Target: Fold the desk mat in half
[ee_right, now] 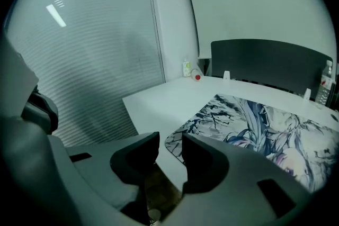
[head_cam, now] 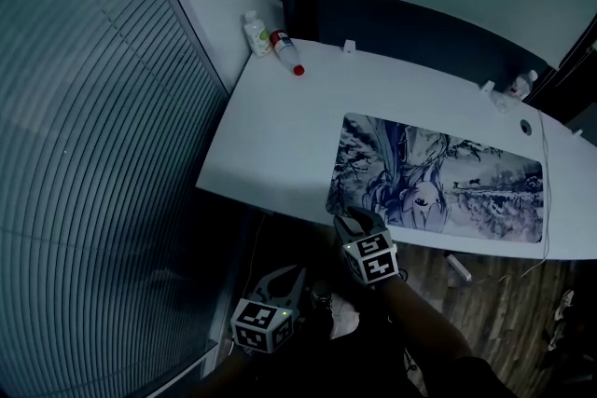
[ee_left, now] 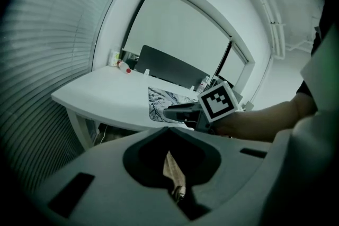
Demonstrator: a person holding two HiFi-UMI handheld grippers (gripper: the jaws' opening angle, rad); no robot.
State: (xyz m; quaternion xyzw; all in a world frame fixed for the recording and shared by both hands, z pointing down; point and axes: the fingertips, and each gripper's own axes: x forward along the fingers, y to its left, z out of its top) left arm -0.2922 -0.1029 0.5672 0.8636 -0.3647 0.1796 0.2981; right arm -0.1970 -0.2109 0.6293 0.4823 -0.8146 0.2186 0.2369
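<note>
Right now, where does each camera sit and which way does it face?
Head view: on the person's head, steeply down at desk, mat, left gripper, right gripper, a forearm.
Left gripper view: off the desk, facing its near edge; shows its shut jaws, right gripper, forearm.
Right gripper view: at the mat's corner, facing along the desk; shows its open jaws.
All share the mat.

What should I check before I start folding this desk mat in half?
1. Desk mat lies flat, unfolded: ok.
2. Right gripper open, empty, by the mat's near corner: ok.
3. Left gripper at the mat: not ok; shut, held off the table.
4. Nothing lying on the mat: ok.
5. White cable clear of the mat's far end: cannot tell.
</note>
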